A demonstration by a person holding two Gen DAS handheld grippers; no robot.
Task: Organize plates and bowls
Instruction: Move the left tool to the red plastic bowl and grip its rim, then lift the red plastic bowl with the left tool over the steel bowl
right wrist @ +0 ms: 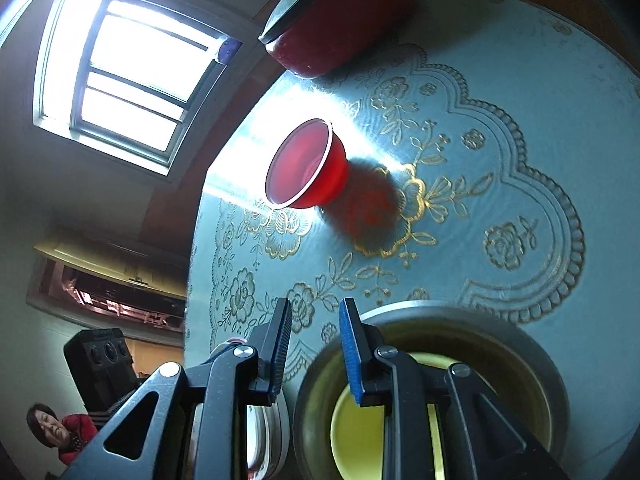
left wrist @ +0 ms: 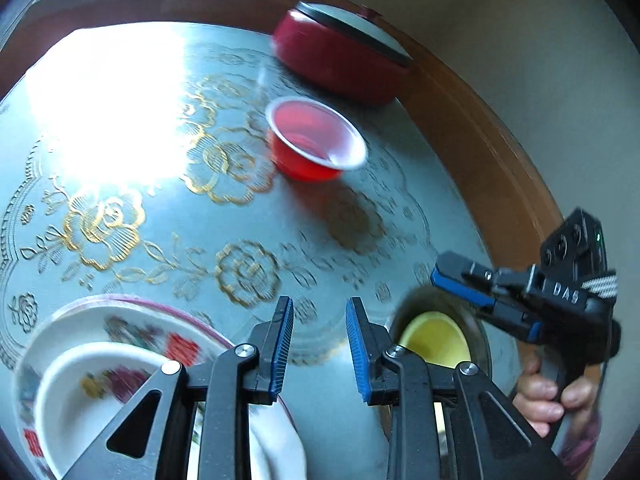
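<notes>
A red plastic bowl [left wrist: 316, 140] [right wrist: 306, 164] stands alone in the middle of the round table. My left gripper [left wrist: 320, 344] is open and empty, held above the table between two stacks. At its left a small white bowl [left wrist: 80, 396] sits in a flowered plate [left wrist: 132, 328]. At its right a yellow bowl [left wrist: 436, 338] sits inside a metal bowl [left wrist: 476, 320]. My right gripper [right wrist: 316, 348] [left wrist: 486, 302] is open, its fingers over the near rim of the metal bowl [right wrist: 440, 316] with the yellow bowl [right wrist: 356, 436] inside.
A red pot with a lid [left wrist: 344, 52] [right wrist: 340, 20] stands at the far edge of the table. The grey-blue cloth with gold flowers [left wrist: 240, 264] [right wrist: 500, 200] covers the table. The white dishes' edge [right wrist: 264, 428] shows beside the metal bowl. A person [right wrist: 56, 432] sits beyond the table.
</notes>
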